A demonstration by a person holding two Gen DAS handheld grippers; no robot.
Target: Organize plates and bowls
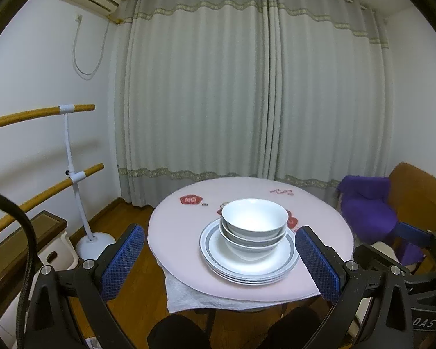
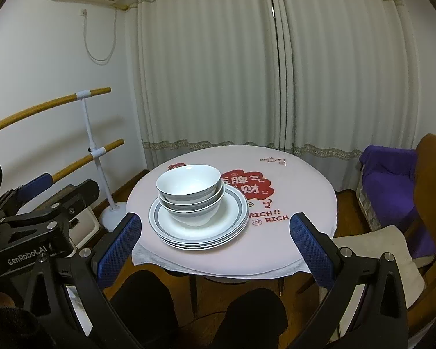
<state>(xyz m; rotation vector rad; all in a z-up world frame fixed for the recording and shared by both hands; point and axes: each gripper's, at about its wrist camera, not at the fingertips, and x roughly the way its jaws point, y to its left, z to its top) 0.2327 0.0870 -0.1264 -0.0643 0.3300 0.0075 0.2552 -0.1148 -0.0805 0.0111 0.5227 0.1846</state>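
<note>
- Blue-padded fingers (image 1: 125, 258) of the left gripper (image 1: 221, 261) stand spread wide and grasp nothing, held off the near edge of the bench (image 1: 174, 232), clear of the crockery.
- Right gripper (image 2: 215, 250) is likewise released, its fingers (image 2: 311, 250) wide apart and empty, hanging before the near edge; its left finger sits over the near-left corner of the white cloth (image 2: 148, 257) under the bench top.
- Dark-clothed knees (image 2: 142, 299) of the person show below the near edge.
- Plates (image 1: 247, 264), white with grey rim bands, lie stacked flat close to the near edge, a little left of the bench's middle in the right wrist view.
- Bowls (image 1: 254, 221), white with grey outsides, sit nested upright on the top plate, the stack leaning slightly.
- Beyond the plates, toward the middle of the round pink bench, lies a red printed design (image 2: 247, 184).
- Past the right edge stands a wooden chair (image 2: 433, 157) draped in purple fabric (image 2: 392, 186).
- Off the left edge stands a white floor stand (image 2: 96, 157) holding wooden bars; closed curtains (image 2: 276, 72) hang behind the far edge.
</note>
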